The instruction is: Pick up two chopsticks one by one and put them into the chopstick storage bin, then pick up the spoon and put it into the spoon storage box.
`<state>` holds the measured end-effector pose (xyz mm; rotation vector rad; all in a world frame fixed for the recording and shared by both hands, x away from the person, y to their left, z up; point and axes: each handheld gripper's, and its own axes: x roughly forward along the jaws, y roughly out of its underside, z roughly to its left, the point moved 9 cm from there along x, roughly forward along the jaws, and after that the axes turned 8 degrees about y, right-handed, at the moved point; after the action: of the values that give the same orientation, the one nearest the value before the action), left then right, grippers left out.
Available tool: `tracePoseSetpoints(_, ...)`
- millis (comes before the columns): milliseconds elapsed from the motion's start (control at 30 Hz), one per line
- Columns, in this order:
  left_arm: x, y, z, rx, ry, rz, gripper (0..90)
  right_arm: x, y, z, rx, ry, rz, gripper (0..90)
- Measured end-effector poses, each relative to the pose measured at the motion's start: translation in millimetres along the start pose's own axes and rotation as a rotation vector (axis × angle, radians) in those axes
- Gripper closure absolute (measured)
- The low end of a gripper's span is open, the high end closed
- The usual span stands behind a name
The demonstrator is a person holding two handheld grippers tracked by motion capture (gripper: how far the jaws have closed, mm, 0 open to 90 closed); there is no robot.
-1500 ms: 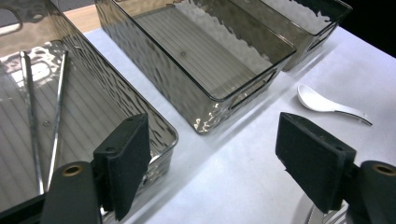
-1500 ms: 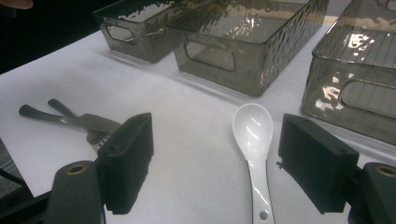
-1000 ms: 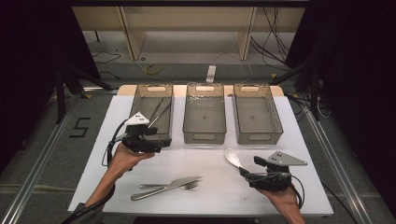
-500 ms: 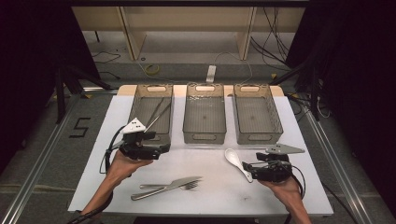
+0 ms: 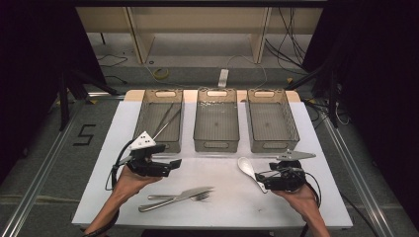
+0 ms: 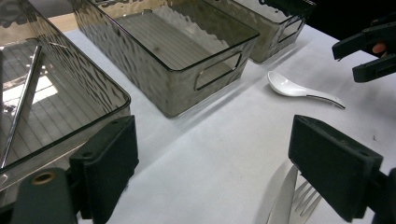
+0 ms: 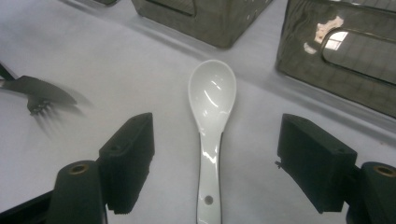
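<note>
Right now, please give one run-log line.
left gripper: open, empty | right gripper: open, straddling white ceramic spoon | spoon: on table

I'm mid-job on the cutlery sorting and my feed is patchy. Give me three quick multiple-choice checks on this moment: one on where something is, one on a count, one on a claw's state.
1. Where does the white spoon lie?
A. in the middle bin
B. on the table between the right claw's jaws
C. under the knife

2. How many grey bins stand on the table?
A. two
B. three
C. four

3. How does the left claw stand?
A. open, holding nothing
B. shut on the fork
C. shut on the spoon

Answers:
1 B: in the right gripper view the white spoon lies flat on the table, its handle between the open jaws of the right claw, untouched.
2 B: the high view shows left bin, middle bin and right bin.
3 A: the left claw has just been opening; only table lies between its jaws.
</note>
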<state>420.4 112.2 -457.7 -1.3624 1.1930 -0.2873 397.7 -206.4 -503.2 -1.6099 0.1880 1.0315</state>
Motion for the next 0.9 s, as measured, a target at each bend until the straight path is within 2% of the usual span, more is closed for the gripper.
tracePoseSetpoints(300, -3.2, 2.2, -3.4, -0.001, -0.004, -0.018, 15.1, 3.9, 1.6, 2.0, -0.019, -0.001, 0.036, 27.2)
tracePoseSetpoints(400, -4.6, 3.0, -6.4, -0.002, -0.002, -0.025, 15.1, 7.0, 2.0, 1.4, -0.030, 0.002, 0.063, 26.8)
tracePoseSetpoints(667, -6.5, 7.0, -11.2, 0.002, -0.007, -0.027, 15.1, 20.0, 5.2, 3.3, -0.081, -0.004, 0.189, 29.5)
tracePoseSetpoints(900, -9.6, 11.2, -11.5, 0.001, -0.009, -0.022, 15.1, 23.7, 6.3, -0.1, -0.098, 0.039, 0.255, 37.9)
